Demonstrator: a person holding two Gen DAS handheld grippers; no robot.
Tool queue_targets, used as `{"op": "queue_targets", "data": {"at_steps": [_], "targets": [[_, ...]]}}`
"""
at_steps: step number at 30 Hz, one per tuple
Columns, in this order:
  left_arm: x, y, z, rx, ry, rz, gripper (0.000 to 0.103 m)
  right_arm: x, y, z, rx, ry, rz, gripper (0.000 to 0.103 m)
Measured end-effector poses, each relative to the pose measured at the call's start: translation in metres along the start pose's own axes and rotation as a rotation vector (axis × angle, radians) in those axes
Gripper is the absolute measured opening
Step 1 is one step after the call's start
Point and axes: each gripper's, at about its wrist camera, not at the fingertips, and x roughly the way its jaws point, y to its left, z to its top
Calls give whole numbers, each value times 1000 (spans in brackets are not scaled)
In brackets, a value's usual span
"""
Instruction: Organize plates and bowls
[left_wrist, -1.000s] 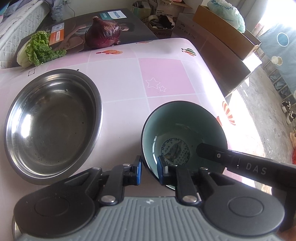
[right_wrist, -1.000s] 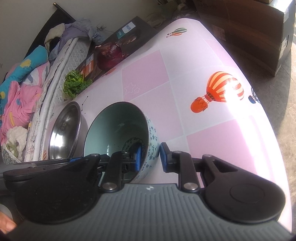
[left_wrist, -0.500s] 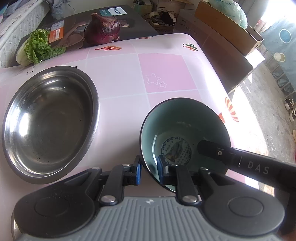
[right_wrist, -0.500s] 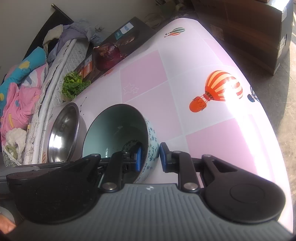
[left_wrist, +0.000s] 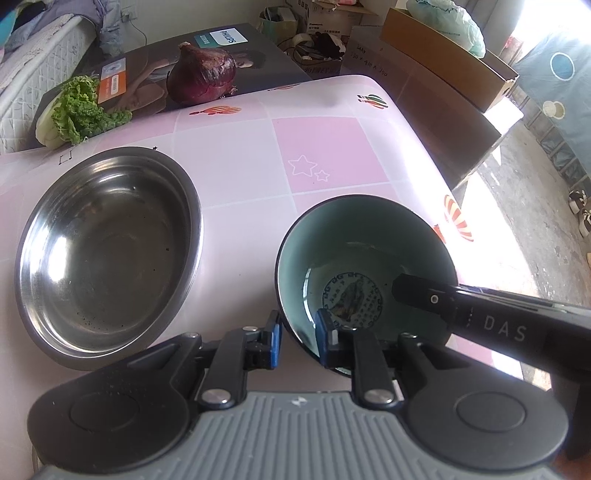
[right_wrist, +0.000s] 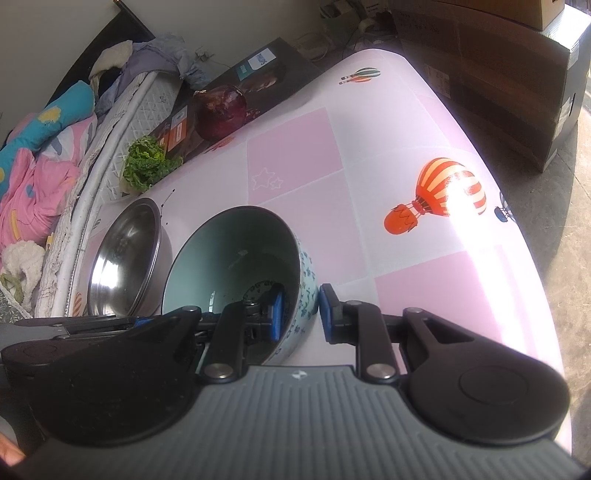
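Note:
A teal ceramic bowl (left_wrist: 354, 251) with a blue flower pattern outside (right_wrist: 236, 254) is held above the pink tablecloth. My left gripper (left_wrist: 297, 338) is shut on its near rim, one finger inside, one outside. My right gripper (right_wrist: 299, 315) is shut on its right rim the same way; its finger shows inside the bowl in the left wrist view (left_wrist: 417, 291). A steel bowl (left_wrist: 107, 251) sits on the table just left of the teal bowl, also in the right wrist view (right_wrist: 125, 258).
A red onion (left_wrist: 203, 74) and a lettuce leaf (left_wrist: 77, 110) lie at the table's far edge by a dark box (left_wrist: 229, 40). Cardboard boxes (left_wrist: 443, 62) stand beyond the right edge. A mattress with bedding (right_wrist: 48, 155) lies left.
The teal bowl and both grippers have shifted slightly; the bowl sits a little farther from the steel bowl's rim. Both grips are unchanged.

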Motion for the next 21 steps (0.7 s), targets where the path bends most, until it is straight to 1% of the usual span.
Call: {"op": "queue_targets", "data": {"at_steps": [6,21], "targets": [[-4,1,-2,5,-12,-1,20,-4,4,2,-17,-17,-6,20],[-25,3,1,15,-68,9,20,-15,11,4,-24,-26,-1,20]]}}
